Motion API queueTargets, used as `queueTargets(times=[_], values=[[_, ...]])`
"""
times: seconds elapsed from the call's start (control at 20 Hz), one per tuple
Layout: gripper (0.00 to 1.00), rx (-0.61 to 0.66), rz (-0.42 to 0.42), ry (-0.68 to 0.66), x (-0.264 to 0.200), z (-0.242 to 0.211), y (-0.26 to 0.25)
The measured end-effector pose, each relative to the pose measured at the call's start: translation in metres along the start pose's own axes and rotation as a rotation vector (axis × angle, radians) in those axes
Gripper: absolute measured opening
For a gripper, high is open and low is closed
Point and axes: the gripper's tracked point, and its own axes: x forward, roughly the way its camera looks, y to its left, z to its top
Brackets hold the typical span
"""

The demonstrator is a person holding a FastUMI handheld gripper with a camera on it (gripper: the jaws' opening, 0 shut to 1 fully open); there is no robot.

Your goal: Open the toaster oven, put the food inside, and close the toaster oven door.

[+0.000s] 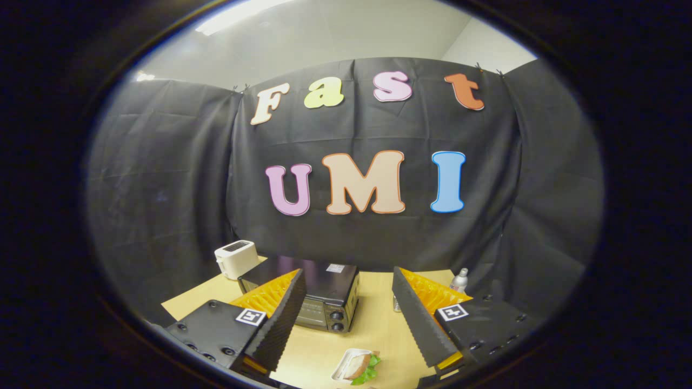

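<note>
Gripper [348, 302] seen from its own camera, held high above a light wood table [373, 324] and tilted down toward it. Both fingers reach fwd, spread wide apart, nothing between them, nothing gripped. One finger [281, 319] sits over the table's near-left part; the other is over the near-right part. Each finger base carries a small square black & white marker.

Oven [319, 297]: dark toaster oven w/ door shut, standing toward the table's back-left area, partly hidden behind the left finger. Its front faces the near edge at an angle; two round knobs show at the front's right side. A small pale label lies on its top.

Food [361, 367]: a sandwich w/ green leaf sticking out, on a small white tray, near the table's front edge, roughly in the gap between the fingers and closer to the camera than the oven. Well apart from the oven, bare table between them. Fingers aren't touching it.

Toaster [236, 258]: white slot toaster at the table's back-left corner, just beside the oven's rear-left.

Bottle [459, 280]: small silvery bottle at the back-right corner, just beyond the right finger.

Black cloth walls surround the table on three sides; pale ceiling above.
</note>
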Motion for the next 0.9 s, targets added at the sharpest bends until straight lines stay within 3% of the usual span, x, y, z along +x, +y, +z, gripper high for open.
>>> queueTargets(times=[0.4,0.9], values=[[1.00,-0.018,-0.003,-0.003,0.012,-0.017,0.041],[1.00,0.044,0.016,0.001,0.056,-0.084,0.134]])
